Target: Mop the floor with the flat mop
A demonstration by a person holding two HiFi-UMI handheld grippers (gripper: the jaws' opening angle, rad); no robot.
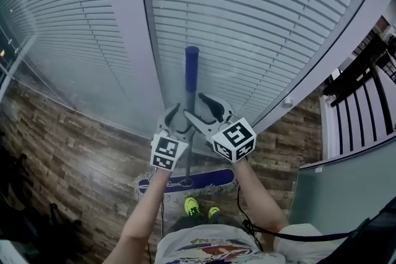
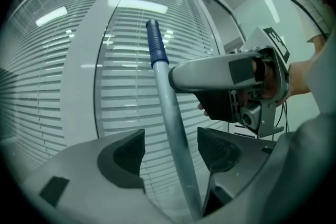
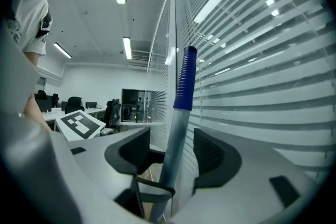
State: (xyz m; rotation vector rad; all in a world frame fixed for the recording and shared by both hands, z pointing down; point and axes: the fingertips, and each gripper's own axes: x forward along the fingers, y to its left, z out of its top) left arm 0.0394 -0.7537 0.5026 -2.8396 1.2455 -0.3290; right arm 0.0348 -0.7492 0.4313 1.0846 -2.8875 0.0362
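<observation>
Left claw (image 2: 172,152) stands wide open: in its own view we see the handle (image 2: 173,128) of the flat mop running up between the two dark pads (image 2: 126,157), with a clear gap on either side, so nothing is gripped. Right claw (image 3: 172,157) is open as well. The same handle passes between its pads (image 3: 212,157), and neither pad presses on it.

From the head view we find both claws side by side near mid-frame, the left one at 9 o'clock of the handle and the right one at 3 o'clock, its marker cube (image 1: 234,139) facing us. The handle stands close to upright and carries a blue grip (image 1: 192,63) at its top, at 12 o'clock of the claws. The mop head (image 1: 185,182) lies flat on the wood-plank floor (image 1: 74,151) at 6 o'clock of the claws, just beyond a pair of yellow-green shoes (image 1: 199,207).

Behind the mop, a glass wall with white blinds (image 1: 260,9) fills the upper half of the view — we cannot tell whether the grip touches it. In the left gripper view the right claw's body reaches in from 3 o'clock to just beside the handle, below the blue grip. Far off at 9 o'clock in the right gripper view we make out office chairs (image 3: 76,105).
</observation>
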